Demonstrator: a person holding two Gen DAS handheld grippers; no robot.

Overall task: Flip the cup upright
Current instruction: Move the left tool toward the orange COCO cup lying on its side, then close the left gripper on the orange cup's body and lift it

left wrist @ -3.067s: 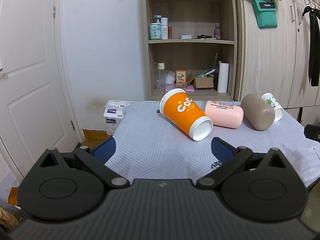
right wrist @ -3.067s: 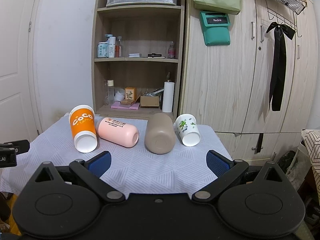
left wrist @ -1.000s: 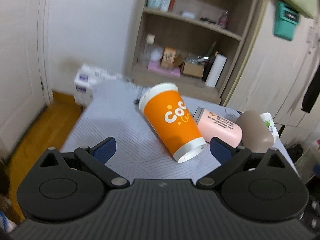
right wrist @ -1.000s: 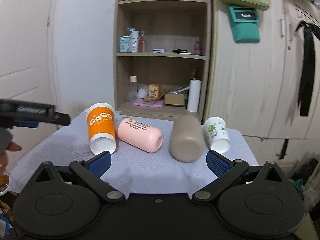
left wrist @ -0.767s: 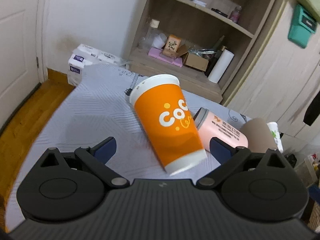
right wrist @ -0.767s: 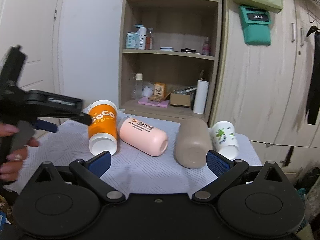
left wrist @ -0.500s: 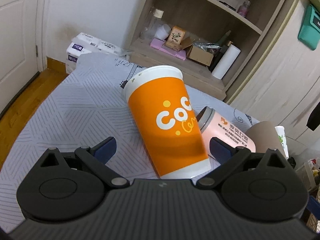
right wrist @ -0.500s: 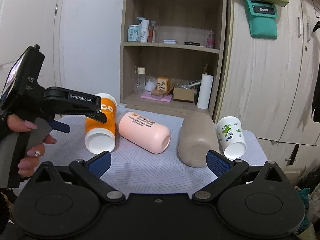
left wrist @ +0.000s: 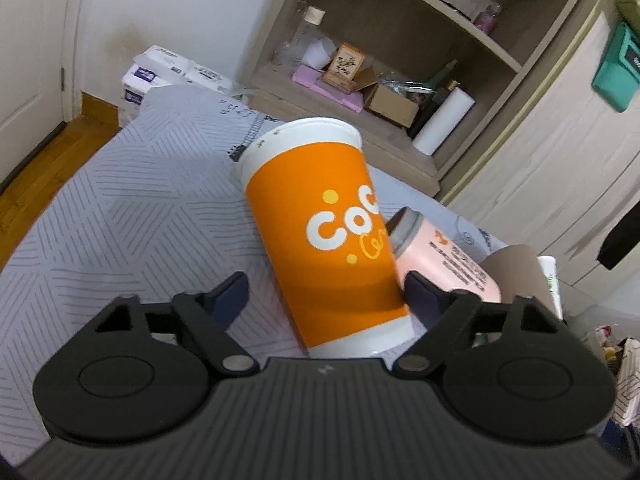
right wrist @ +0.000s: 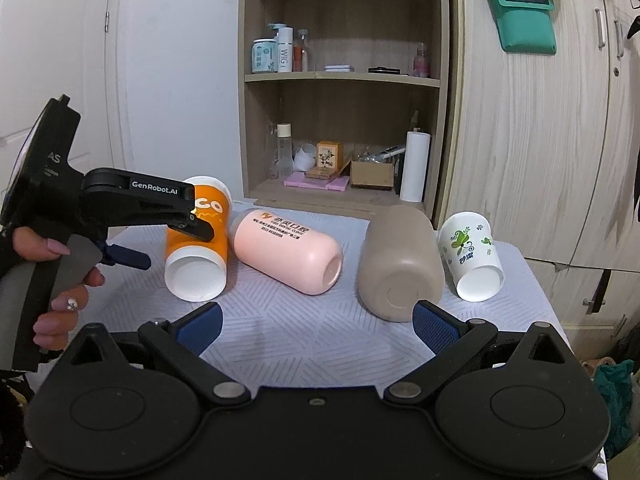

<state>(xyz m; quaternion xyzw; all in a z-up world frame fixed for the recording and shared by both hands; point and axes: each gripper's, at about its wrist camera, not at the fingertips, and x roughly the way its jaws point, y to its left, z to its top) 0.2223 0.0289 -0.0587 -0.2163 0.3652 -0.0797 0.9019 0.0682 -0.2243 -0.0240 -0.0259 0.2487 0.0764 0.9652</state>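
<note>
An orange paper cup (left wrist: 320,224) with white "coco" lettering lies on its side on the grey patterned tablecloth (left wrist: 120,208); it also shows in the right wrist view (right wrist: 198,246). My left gripper (left wrist: 324,292) is open with its fingers on either side of the cup's narrow base end, the right pad close to the cup's side. In the right wrist view the left gripper (right wrist: 168,236) straddles the cup from the left. My right gripper (right wrist: 316,326) is open and empty, held back near the table's front edge.
A pink tumbler (right wrist: 288,246), a taupe tumbler (right wrist: 400,264) and a small white cup with green print (right wrist: 472,256) lie on their sides to the right. A wooden shelf unit (right wrist: 340,80) and cupboard doors (right wrist: 540,140) stand behind the table.
My left gripper has moved forward and down until its open fingers straddle the orange cup's base end. The right gripper has shifted slightly forward. The cups have not moved.
</note>
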